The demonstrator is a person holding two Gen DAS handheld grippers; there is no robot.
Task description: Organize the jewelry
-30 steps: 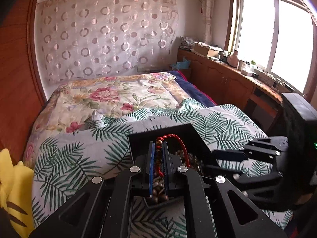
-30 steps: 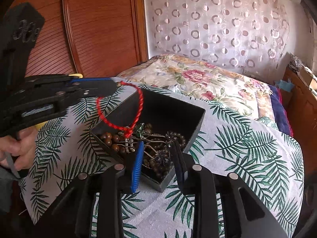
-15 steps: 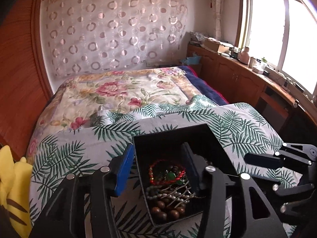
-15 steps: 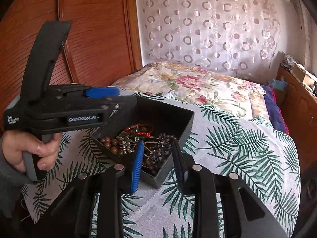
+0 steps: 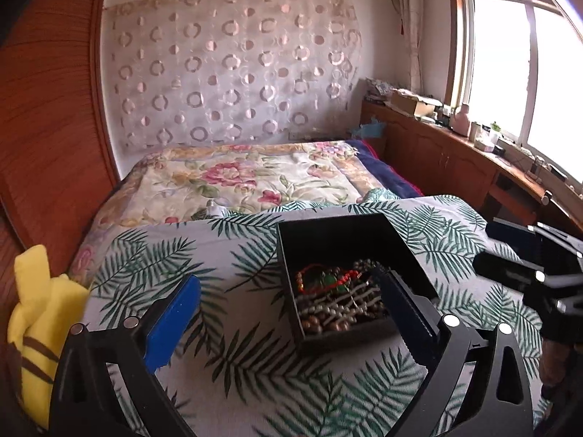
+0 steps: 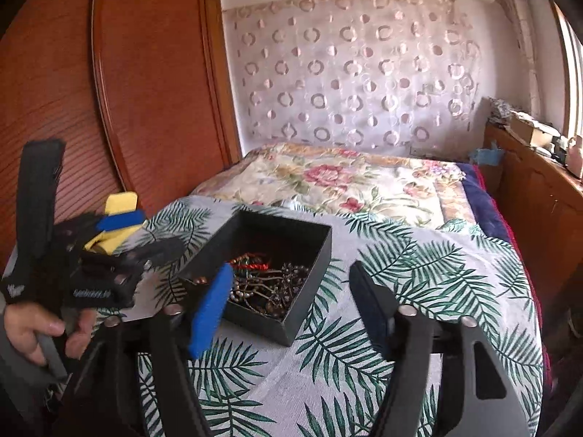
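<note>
1. We find a square matt-black open box (image 5: 349,233) resting on a palm-leaf printed bedspread (image 5: 226,255).
2. Inside lies a red braided cord bracelet (image 5: 324,276) on top of tangled brown wooden beads (image 5: 328,324) and pearl strands.
3. The left gripper (image 5: 288,309) has just been opening; its blue ribbed pads stand wide, holding nothing.
4. The right gripper (image 6: 291,298) has likewise been opening, empty, with the box's near corner between its fingers, untouched.

One black box (image 5: 339,235) – two grippers (image 5: 288,313)
</note>
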